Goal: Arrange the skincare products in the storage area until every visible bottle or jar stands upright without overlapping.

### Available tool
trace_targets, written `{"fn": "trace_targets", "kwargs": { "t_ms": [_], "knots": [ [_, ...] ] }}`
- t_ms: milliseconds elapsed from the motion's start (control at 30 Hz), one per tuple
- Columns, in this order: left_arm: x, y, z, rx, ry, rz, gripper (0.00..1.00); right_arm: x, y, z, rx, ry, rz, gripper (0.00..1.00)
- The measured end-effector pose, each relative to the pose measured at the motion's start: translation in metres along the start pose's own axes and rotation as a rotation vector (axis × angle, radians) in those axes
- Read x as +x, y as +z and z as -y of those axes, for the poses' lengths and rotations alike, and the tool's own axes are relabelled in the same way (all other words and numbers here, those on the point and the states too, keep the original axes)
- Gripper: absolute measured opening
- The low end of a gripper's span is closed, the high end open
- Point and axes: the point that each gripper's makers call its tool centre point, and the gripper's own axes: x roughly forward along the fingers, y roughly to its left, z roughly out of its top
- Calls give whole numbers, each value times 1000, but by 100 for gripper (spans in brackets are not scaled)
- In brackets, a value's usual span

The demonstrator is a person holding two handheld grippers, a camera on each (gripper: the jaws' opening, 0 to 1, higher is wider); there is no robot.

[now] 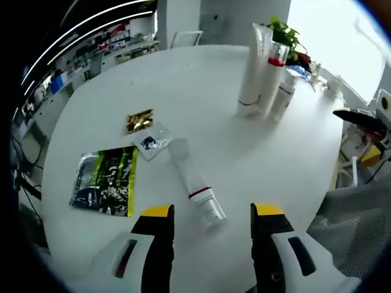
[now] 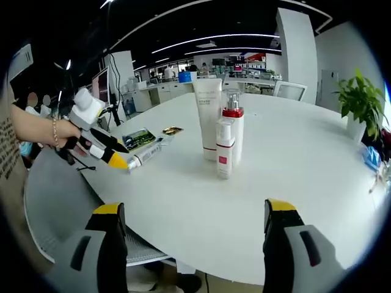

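Note:
A white tube with a red band (image 1: pixel 195 183) lies flat on the round white table (image 1: pixel 183 85), just ahead of my open left gripper (image 1: pixel 212 213), between its yellow-tipped jaws and not touched. Across the table stand a tall white tube (image 1: pixel 253 73), a red-collared pump bottle (image 1: pixel 273 76) and a small white bottle (image 1: pixel 283 97), close together. In the right gripper view the same tall tube (image 2: pixel 208 116), pump bottle (image 2: pixel 233 125) and small bottle (image 2: pixel 225 149) stand upright beyond my open, empty right gripper (image 2: pixel 195 210). A hand holds the left gripper (image 2: pixel 122 160) by the lying tube (image 2: pixel 145 154).
A green packet (image 1: pixel 107 180), a small white sachet (image 1: pixel 153 142) and a gold sachet (image 1: pixel 139 120) lie left of the lying tube. A potted plant (image 2: pixel 360 101) stands at the table's far side. A grey chair (image 2: pixel 55 201) sits by the table's edge.

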Motion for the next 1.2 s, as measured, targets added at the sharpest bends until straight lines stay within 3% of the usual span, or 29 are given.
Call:
{"fn": "trace_targets", "kwargs": {
  "t_ms": [333,700,900,1200],
  "knots": [
    [14,4,-6,32,39,-17,35,3,-9,-4,16,-3,-20,94],
    [22,-5,-10,72,67,-46,18,4,-10,-4,28,-14,-21,93],
    [22,-3,-14,96,70,-40,16,4,-11,-7,29,-14,-23,92],
    [18,-1,-3,159,-33,-65,15,7,-7,-15,21,2,-14,92]
  ]
}}
